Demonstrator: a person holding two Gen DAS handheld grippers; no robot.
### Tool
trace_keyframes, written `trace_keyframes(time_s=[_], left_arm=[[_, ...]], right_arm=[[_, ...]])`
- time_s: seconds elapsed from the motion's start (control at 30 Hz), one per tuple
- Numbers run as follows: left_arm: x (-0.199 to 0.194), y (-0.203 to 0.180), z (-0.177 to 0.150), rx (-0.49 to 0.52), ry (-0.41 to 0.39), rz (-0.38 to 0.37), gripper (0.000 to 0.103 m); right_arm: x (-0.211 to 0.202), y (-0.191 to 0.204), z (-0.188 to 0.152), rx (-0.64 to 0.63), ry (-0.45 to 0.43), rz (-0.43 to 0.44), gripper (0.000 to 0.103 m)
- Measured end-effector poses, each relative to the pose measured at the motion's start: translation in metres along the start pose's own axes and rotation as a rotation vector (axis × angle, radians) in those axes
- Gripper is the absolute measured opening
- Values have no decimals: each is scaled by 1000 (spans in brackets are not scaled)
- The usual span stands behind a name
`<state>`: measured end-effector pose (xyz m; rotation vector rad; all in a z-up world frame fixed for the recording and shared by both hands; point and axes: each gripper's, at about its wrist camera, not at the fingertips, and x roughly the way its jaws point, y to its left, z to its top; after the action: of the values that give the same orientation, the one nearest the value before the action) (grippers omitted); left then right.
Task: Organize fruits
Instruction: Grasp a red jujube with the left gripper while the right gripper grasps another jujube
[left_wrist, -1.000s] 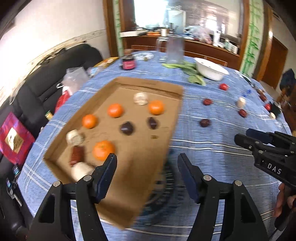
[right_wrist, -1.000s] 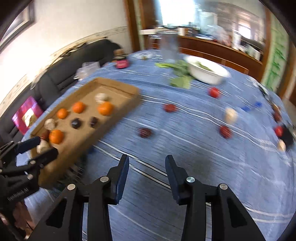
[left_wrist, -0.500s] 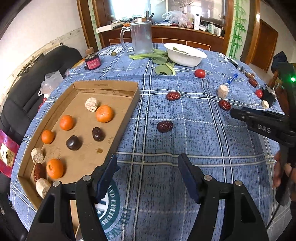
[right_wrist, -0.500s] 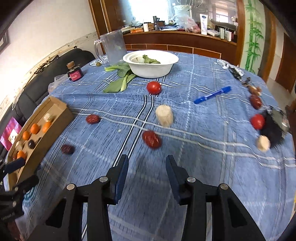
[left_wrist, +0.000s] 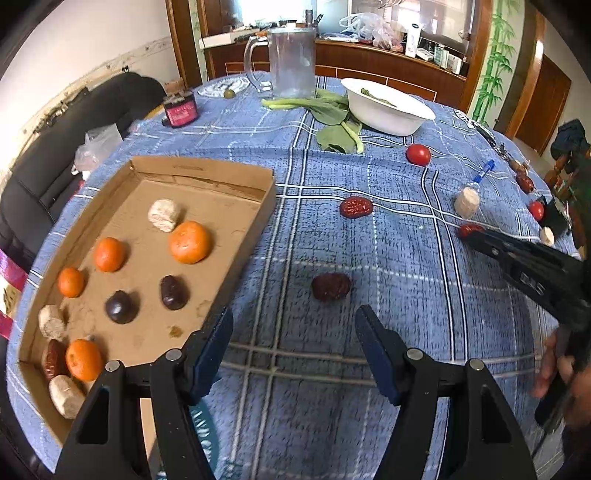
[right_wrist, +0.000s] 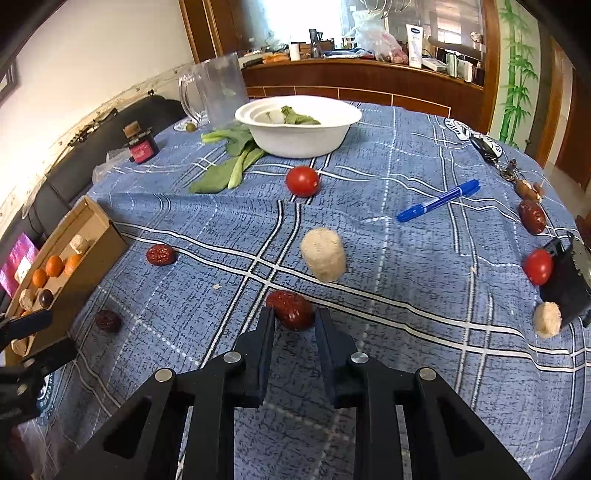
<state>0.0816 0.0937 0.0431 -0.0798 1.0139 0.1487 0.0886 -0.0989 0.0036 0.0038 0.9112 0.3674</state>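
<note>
Far left on the worktop: cardboard tray on the blue plaid cloth. It holds four oranges, two dark dates, several pale cylindrical pieces and one red date at its near left corner.

Your left gripper hangs over the cloth just right of the tray's near edge. Its fingers are spread wide with nothing between them. A dark red date lies loose just ahead of it, clear of both fingers. Beyond that, a brighter red date sits apart from the tray.

Middle back: clear jug, leafy greens, white bowl with a bit of green in it. Small dark jar with a pink label at back left.

Your right gripper is low at the cloth, fingers just drawn in on a red date. The date sits between the tips and they appear to pinch it; it looks to be resting on the cloth. In the left view the right gripper reaches in from the right edge, the date at its tip.

Just beyond it: a pale cylinder, then a tomato near the bowl. Right of those: blue pen, another date, a second tomato against a black object, and a small pale piece at the right edge.
</note>
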Motion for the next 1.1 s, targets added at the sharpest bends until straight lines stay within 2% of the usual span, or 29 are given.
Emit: trace_keyframes(time_s=[0.23, 0.37, 0.5, 0.6, 0.67, 0.73, 0.83, 0.87, 0.93, 1.1], left_arm=[[30, -6, 10, -20, 34, -36, 68], [38, -14, 11, 12, 14, 4, 67], [38, -15, 10, 25, 12, 7, 67], [33, -13, 7, 15, 13, -21, 67], [26, -12, 4, 20, -16, -20, 67], [23, -13, 4, 36, -26, -16, 67], [12, -14, 2, 18, -36, -51, 67], [6, -15, 1, 14, -54, -69, 67], [1, -18, 2, 22, -68, -80, 67], [20, -16, 6, 13, -31, -46, 67]], right_arm=[[-19, -9, -8, 20, -24, 25, 22], [-20, -10, -10, 20, -12, 52, 22], [-14, -7, -6, 0, 4, 46, 23], [-4, -4, -4, 4, 44, 70, 29], [0, 0, -5, -12, 50, 76, 33], [3, 3, -5, -36, 46, 30, 33], [6, 2, -3, -30, 44, 47, 33], [7, 3, -3, -42, 42, 40, 27], [4, 5, -5, -72, 35, 21, 26], [-4, -3, -10, -33, 27, 26, 26]])
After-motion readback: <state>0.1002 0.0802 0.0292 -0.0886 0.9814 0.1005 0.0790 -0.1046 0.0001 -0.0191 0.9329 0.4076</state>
